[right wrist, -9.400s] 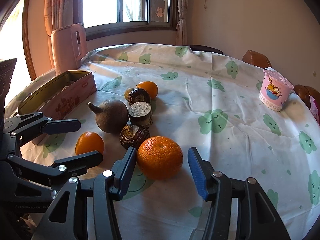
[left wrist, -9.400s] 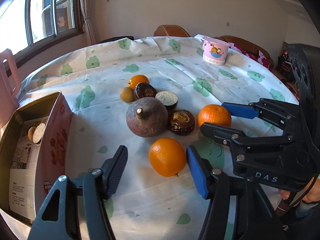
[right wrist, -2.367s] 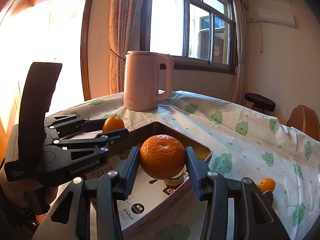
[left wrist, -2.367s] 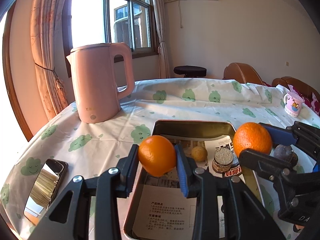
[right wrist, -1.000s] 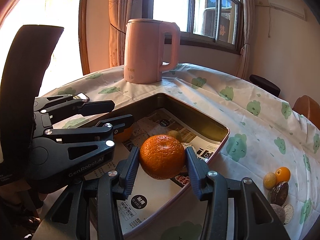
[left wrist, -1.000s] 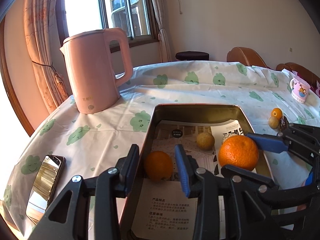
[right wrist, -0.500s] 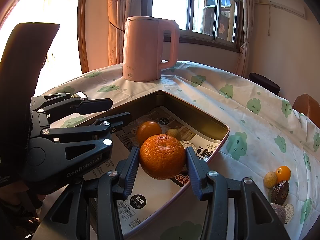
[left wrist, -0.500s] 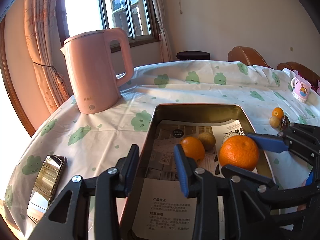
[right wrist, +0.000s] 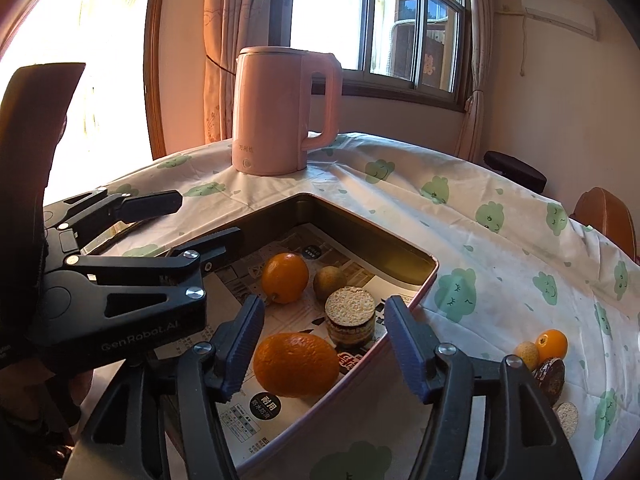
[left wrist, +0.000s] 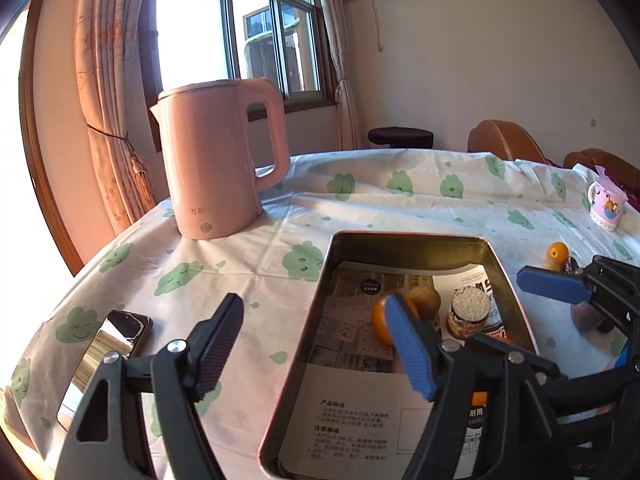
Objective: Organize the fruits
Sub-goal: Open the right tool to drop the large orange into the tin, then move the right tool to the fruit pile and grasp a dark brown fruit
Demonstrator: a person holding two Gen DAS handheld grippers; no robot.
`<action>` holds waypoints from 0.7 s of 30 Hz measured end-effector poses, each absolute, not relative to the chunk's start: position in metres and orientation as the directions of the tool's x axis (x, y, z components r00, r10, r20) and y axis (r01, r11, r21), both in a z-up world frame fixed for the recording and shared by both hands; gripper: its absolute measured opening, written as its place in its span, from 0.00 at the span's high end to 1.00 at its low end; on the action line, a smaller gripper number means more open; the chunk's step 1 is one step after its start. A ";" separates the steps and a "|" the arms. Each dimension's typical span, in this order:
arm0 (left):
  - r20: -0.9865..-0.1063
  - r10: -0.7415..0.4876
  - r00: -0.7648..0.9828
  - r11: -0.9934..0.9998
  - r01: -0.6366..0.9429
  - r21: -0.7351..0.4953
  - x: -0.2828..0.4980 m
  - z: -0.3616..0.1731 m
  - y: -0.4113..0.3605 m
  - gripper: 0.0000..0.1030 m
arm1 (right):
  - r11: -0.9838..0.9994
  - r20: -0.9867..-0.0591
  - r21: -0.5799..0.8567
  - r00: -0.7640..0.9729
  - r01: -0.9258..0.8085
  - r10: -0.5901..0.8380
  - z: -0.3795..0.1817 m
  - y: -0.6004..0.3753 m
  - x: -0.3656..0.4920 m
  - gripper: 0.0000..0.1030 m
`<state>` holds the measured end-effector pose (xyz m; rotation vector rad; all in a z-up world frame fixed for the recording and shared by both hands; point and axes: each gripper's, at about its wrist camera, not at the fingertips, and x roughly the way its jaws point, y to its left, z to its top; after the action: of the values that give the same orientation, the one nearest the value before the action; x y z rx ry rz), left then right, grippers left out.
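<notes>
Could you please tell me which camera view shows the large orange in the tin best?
The right wrist view: the large round orange lies whole in the metal tin. In the left wrist view, black gripper parts hide it.

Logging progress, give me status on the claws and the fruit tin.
Both claws, left and right, just opened, empty. Two oranges inside tin. Nothing blocking.

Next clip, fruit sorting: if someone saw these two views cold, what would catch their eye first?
Probably the tall pink kettle standing on the cloud-print tablecloth before the bright window. Next, the open tin box lined with printed paper, holding two oranges: the big orange lies between the jaws of the right gripper, which have just been opening and no longer press it, and the smaller orange sits further in.
</notes>
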<state>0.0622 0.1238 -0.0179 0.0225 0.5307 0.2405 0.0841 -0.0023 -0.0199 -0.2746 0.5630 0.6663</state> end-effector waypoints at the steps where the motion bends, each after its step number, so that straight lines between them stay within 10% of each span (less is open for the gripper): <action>1: -0.487 0.231 0.842 0.972 -0.222 0.077 0.059 -0.016 0.122 0.19 | 0.760 -0.570 -0.077 0.654 -0.645 0.497 -0.019 -0.005 0.081 0.36; 21: -0.534 -0.094 0.841 0.990 0.136 0.041 0.064 -0.014 -0.028 0.13 | 0.920 -0.667 -0.040 0.696 -0.390 0.266 -0.033 -0.186 0.080 0.35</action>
<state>0.0638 -0.0281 -0.0138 0.0787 0.5596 -0.1217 0.0802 -0.1862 -0.0332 -0.1844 0.7134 0.3679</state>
